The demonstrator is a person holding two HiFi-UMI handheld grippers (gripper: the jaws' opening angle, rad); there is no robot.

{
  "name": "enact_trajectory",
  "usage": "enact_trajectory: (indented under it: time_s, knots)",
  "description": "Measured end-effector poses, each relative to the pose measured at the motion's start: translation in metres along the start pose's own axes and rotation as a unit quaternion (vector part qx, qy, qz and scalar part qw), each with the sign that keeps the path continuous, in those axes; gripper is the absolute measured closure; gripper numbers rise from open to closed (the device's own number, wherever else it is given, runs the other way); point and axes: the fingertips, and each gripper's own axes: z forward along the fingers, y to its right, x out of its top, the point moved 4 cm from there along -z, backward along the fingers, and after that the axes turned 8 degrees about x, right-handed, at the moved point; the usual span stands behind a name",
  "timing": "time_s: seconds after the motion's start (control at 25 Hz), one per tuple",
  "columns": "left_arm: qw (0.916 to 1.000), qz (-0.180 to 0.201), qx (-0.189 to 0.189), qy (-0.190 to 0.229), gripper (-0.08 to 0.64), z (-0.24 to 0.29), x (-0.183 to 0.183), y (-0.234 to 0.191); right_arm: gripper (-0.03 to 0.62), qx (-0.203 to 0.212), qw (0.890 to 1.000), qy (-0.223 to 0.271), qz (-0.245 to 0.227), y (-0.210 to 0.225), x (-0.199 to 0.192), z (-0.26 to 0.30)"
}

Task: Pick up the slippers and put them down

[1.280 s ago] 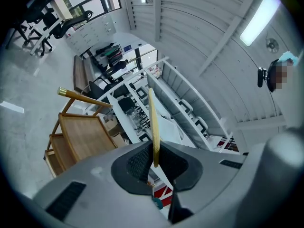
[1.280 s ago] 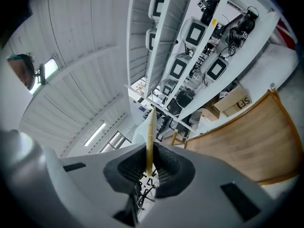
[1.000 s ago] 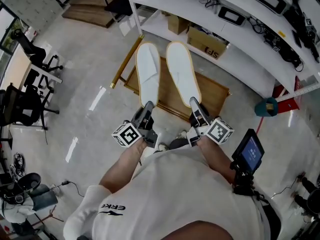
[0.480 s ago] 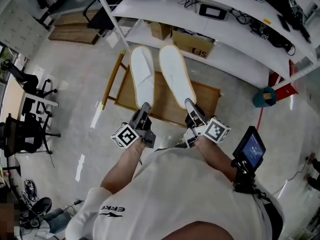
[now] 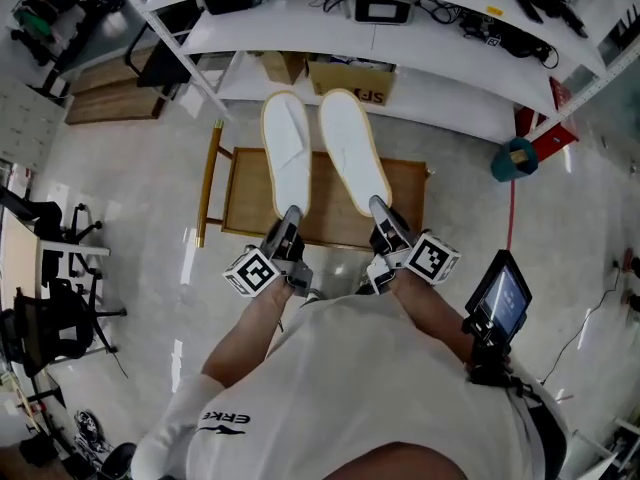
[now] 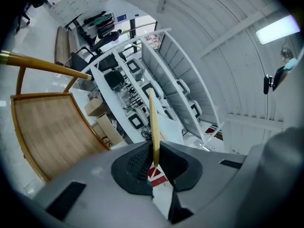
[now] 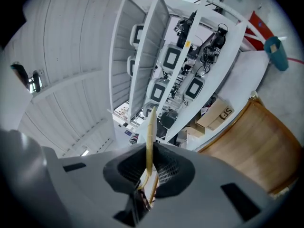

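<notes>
- While the person stands over a low wooden table with a brass-coloured frame (image 5: 248, 196), each hand holds a gripper level, out in front, with one slipper in it.
- Left gripper (image 5: 291, 217): jaws closed on the heel end of a flat white slipper with a tan sole edge (image 5: 287, 156). The left gripper view shows it edge-on (image 6: 154, 122), pinched between the black ribbed pads (image 6: 135, 163).
- Right gripper (image 5: 380, 211): same grip on the second white slipper with a tan edge (image 5: 350, 148). In the right gripper view the thin edge (image 7: 150, 132) sits clamped between the pads (image 7: 167, 171).
- Slippers lie side by side, near each other but apart, top faces up, toes towards the white shelving unit (image 5: 430, 48).
- Heel halves are over the table top; the toes reach past its far edge over the floor.
- Both gripper views show the wooden top off to one side of the slipper edge (image 6: 47, 132) (image 7: 251, 141), so neither slipper looks to rest on it.
- The marker cubes sit just behind the jaws, left (image 5: 250, 271) and right (image 5: 433, 258).
- A brown cardboard box (image 5: 352, 76) stands under the lowest shelf, just beyond the toes.
- A teal container (image 5: 514, 158) stands on the floor to the right, well apart from the table.
- A black device with a blue screen (image 5: 497, 303) hangs at the person's right side.
</notes>
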Motion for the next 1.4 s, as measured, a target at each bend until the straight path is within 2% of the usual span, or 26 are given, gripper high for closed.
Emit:
enact_trajectory:
  time_s: [0.24,0.72,0.96,1.4]
  knots:
    - [0.9988,0.002,-0.010,-0.047,0.531,-0.014,0.004,-0.020,0.558,-0.035,0.999,0.040,0.000,-0.004,-0.026,-0.003]
    - [0.9920,0.002,-0.009,-0.126,0.531,-0.044,-0.009,-0.072,0.558,-0.098,0.991,0.088,0.037,0.011,-0.098,-0.019]
    - [0.9880,0.003,0.002,-0.154,0.531,-0.051,-0.026,-0.093,0.560,-0.129,0.986,0.090,0.060,0.026,-0.124,-0.031]
    - [0.9794,-0.016,0.054,-0.194,0.531,-0.056,-0.056,-0.141,0.558,-0.187,0.976,0.063,0.091,0.076,-0.165,-0.035]
